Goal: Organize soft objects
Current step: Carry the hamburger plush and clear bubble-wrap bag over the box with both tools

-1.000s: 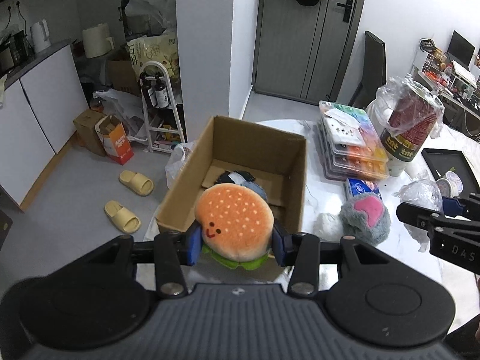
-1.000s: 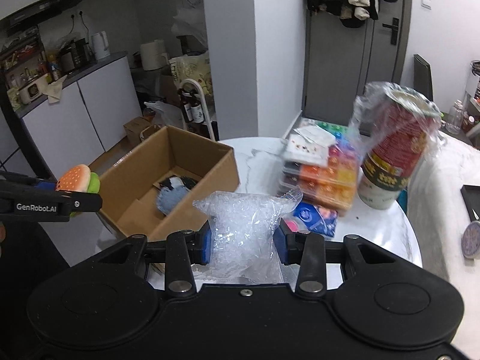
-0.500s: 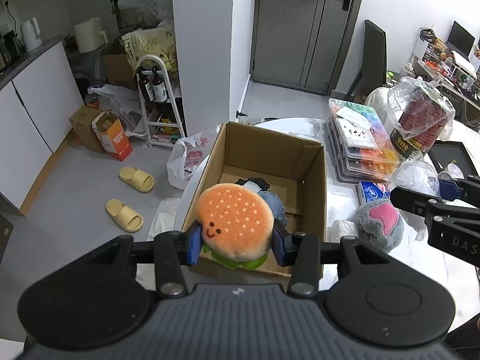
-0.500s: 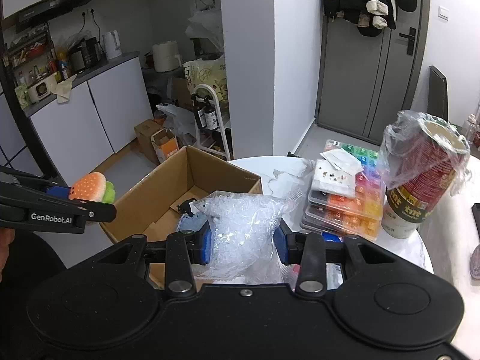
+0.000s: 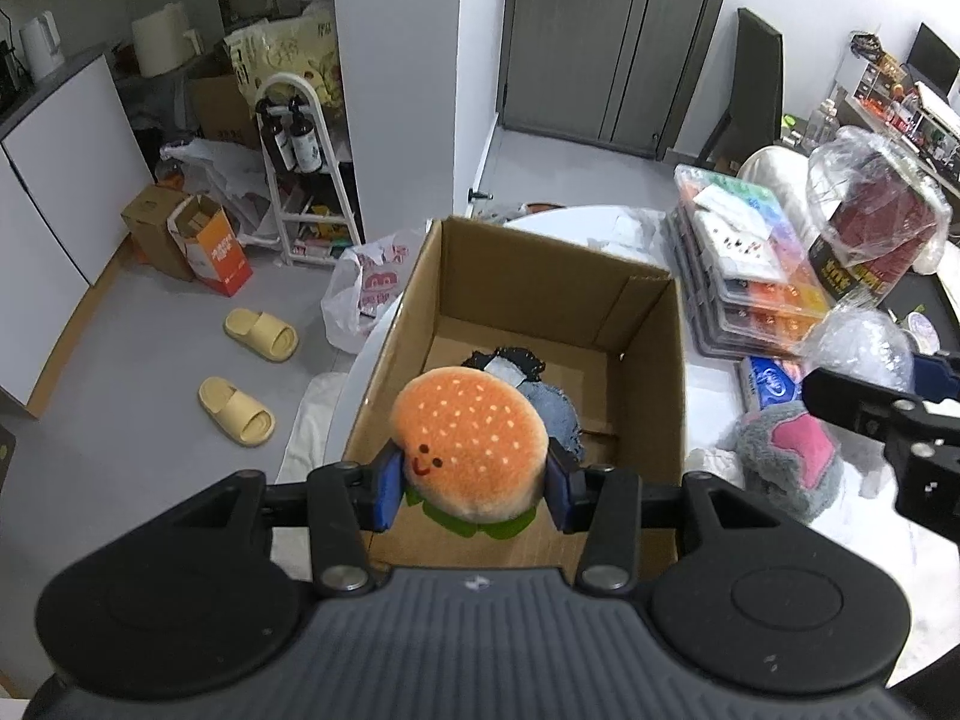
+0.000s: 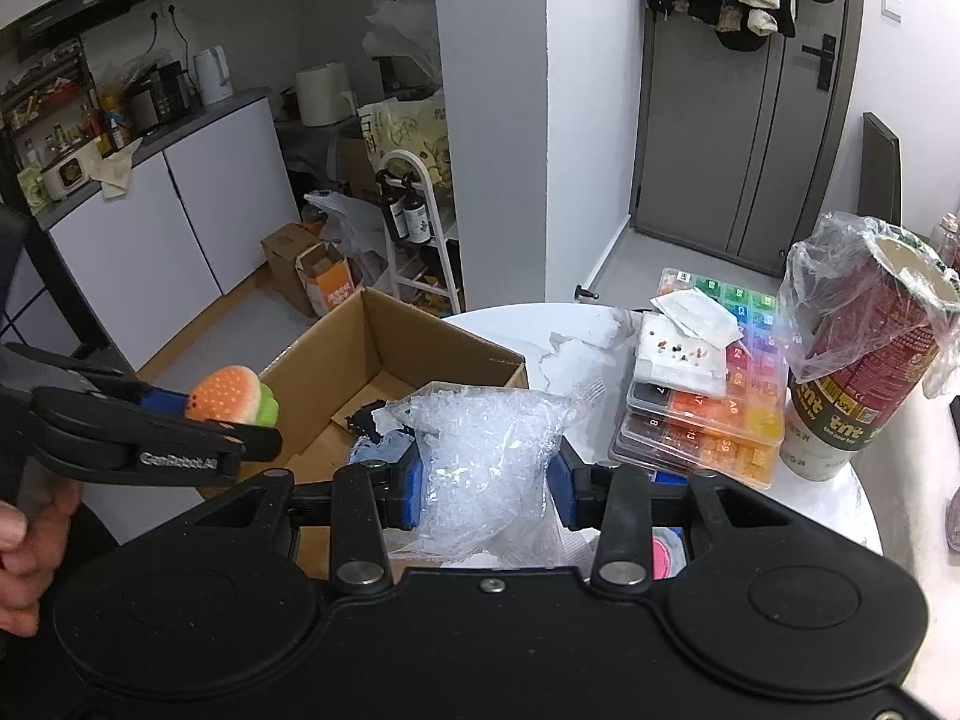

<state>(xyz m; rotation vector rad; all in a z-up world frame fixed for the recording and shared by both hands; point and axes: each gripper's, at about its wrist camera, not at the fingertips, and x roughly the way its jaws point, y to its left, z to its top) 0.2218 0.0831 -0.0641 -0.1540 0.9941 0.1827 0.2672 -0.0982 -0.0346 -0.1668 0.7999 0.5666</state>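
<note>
**Two soft items gripped over open box**

The burger plush (image 5: pixel 471 441) is clamped between the blue pads of the left gripper (image 5: pixel 471 483), jaws partly closed on its sides, held above the near end of the open cardboard box (image 5: pixel 654 324). A dark and blue fabric item (image 5: pixel 543 405) lies on the box floor. The right gripper (image 6: pixel 487 483) pinches a clear plastic bag (image 6: pixel 486 450) beside the box. A grey and pink plush (image 5: pixel 792 459) rests on the white table (image 6: pixel 576 348), near stacked colourful cases (image 6: pixel 744 414).

Grey floor (image 5: pixel 138 420), white cabinets (image 6: pixel 198 228), grey door (image 6: pixel 744 138), white pillar (image 5: pixel 396 60).
</note>
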